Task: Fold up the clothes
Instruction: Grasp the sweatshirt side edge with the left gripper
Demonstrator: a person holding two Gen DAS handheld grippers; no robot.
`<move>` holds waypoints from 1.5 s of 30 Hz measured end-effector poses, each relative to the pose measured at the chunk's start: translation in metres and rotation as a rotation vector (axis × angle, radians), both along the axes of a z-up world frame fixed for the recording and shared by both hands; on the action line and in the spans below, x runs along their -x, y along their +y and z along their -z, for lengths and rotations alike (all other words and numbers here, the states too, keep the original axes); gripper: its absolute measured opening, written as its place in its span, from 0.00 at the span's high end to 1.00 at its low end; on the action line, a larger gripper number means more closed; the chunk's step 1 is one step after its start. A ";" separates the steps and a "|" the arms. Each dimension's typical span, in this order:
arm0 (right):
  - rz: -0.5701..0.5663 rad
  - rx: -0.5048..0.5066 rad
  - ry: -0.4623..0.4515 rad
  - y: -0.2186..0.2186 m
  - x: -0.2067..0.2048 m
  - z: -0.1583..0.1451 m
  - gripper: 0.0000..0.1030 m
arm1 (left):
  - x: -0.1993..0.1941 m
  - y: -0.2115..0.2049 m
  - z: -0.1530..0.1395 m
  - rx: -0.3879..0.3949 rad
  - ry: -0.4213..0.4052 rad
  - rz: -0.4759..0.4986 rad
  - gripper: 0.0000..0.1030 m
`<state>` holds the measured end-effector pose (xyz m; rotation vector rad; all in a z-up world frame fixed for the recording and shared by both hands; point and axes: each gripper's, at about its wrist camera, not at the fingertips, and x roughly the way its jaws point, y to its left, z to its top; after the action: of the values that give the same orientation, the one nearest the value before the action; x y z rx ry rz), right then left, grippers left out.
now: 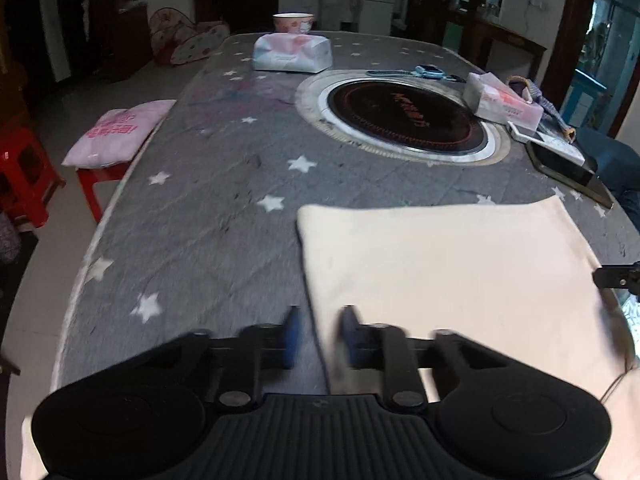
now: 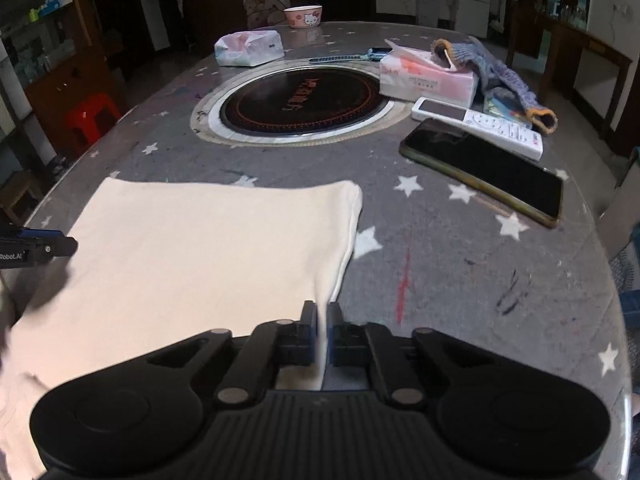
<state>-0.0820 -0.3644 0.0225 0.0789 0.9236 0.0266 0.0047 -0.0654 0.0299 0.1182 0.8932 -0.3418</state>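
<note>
A cream garment [image 1: 448,264] lies flat on the grey star-patterned table cover [image 1: 208,208]; it also shows in the right wrist view [image 2: 200,248]. My left gripper [image 1: 320,334] is open, its blue pads either side of the garment's left edge near the front. My right gripper [image 2: 322,330] is shut on the garment's right edge near the front, with a fold of cloth between the pads. The right gripper's tip shows at the far right of the left wrist view [image 1: 616,276], the left gripper's tip at the far left of the right wrist view [image 2: 40,246].
A round black hotplate [image 2: 300,104] sits in the table's middle. A phone [image 2: 484,168], a white remote [image 2: 476,126], a tissue box [image 2: 428,80] and a knitted item [image 2: 500,76] lie at the right. A tissue pack [image 1: 292,54] and bowl [image 1: 294,22] stand at the back. A red stool with a pink bag [image 1: 116,132] is at the left.
</note>
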 end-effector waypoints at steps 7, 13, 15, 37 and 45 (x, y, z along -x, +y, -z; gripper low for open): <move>0.034 0.048 -0.026 -0.002 -0.026 0.002 0.97 | -0.036 -0.016 0.004 -0.044 -0.057 -0.012 0.95; 0.043 0.078 -0.036 -0.010 -0.047 -0.001 0.93 | -0.063 -0.025 0.003 -0.027 -0.057 -0.026 0.90; 0.021 0.082 -0.049 -0.010 -0.039 -0.009 0.89 | -0.057 -0.017 -0.004 0.004 -0.055 -0.034 0.90; -0.353 0.131 -0.038 0.076 0.075 -0.015 0.75 | 0.115 0.191 -0.017 0.053 -0.073 -0.496 0.46; -0.409 0.135 -0.028 0.107 0.074 -0.012 0.74 | 0.109 0.208 0.003 0.138 -0.002 -0.530 0.45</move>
<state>-0.1563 -0.2575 0.0347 -0.2362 0.8985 0.3431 -0.1041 0.1426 0.0271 -0.2443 0.8617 0.0923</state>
